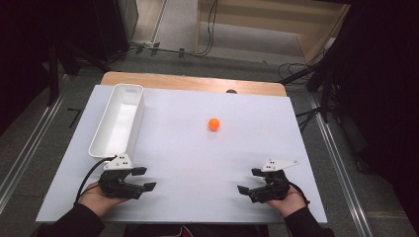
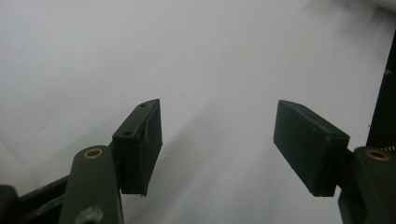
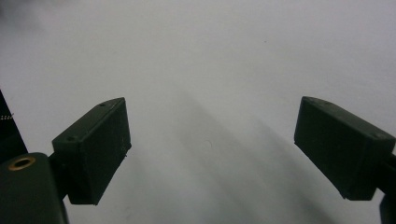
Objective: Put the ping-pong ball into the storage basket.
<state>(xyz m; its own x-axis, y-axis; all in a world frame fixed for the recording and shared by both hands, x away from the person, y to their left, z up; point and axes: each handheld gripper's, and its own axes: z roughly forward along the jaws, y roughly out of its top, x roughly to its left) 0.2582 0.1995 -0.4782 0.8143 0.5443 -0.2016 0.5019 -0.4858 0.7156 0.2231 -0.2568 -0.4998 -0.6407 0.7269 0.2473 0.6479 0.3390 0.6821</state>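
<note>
**Orange ball waits mid-bench, both grippers parked at the near edge**

The orange ball [image 1: 213, 124] sits alone on the white bench [image 1: 197, 163], well apart from everything else. Taking the ball as the landmark: the white rectangular bin [image 1: 118, 121] lies well to its left, long axis running away from the person, and it looks empty. The left gripper [image 1: 141, 179] rests nearer the person and to the ball's left, just below the bin's near end. The right gripper [image 1: 249, 180] rests nearer the person and to the ball's right.

Both point inward across the bench, so the ball lies ahead of them and between their lines. The right gripper looks slightly the nearer, though the margin is small.

Both sets of jaws stand spread with nothing between them; each gripper view shows bare white bench in the gap.

The ball is small, round, smooth and bright orange, with no long axis to align to. It will likely roll if nudged, so a pinch should close evenly on both sides.
</note>
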